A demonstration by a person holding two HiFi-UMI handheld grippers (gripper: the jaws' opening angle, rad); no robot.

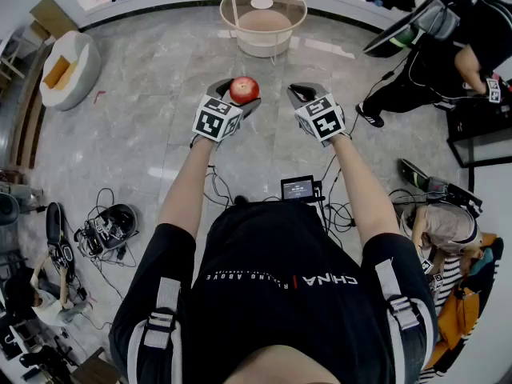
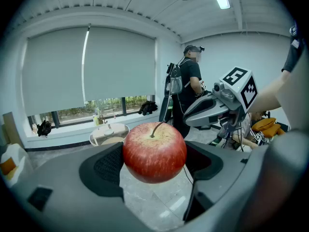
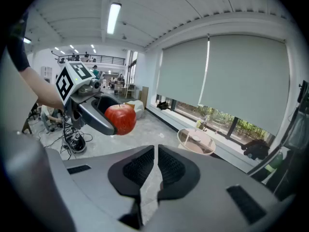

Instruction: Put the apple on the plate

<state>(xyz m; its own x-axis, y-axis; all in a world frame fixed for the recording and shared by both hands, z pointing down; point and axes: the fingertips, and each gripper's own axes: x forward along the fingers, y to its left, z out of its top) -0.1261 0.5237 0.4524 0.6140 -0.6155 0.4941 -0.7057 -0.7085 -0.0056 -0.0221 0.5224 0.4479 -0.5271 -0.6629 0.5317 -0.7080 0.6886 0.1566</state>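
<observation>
A red apple (image 1: 244, 90) with a short stem sits between the pads of my left gripper (image 1: 238, 96), held in the air over the marble floor. In the left gripper view the apple (image 2: 154, 152) fills the gap between the two dark pads. My right gripper (image 1: 302, 96) hovers just to its right with its jaws together and nothing in them. The right gripper view shows its own pads (image 3: 141, 166) nearly touching, with the apple (image 3: 120, 119) off to the left. A small white plate (image 1: 262, 3) lies on a round glass-topped table (image 1: 232, 6) farther ahead.
A beige armchair (image 1: 68, 70) stands at the left. Cables and gear (image 1: 108, 226) lie on the floor at lower left. One person (image 1: 448, 46) stands at the upper right, another (image 1: 444, 226) sits on the floor at the right. A small screen (image 1: 298, 188) lies below my hands.
</observation>
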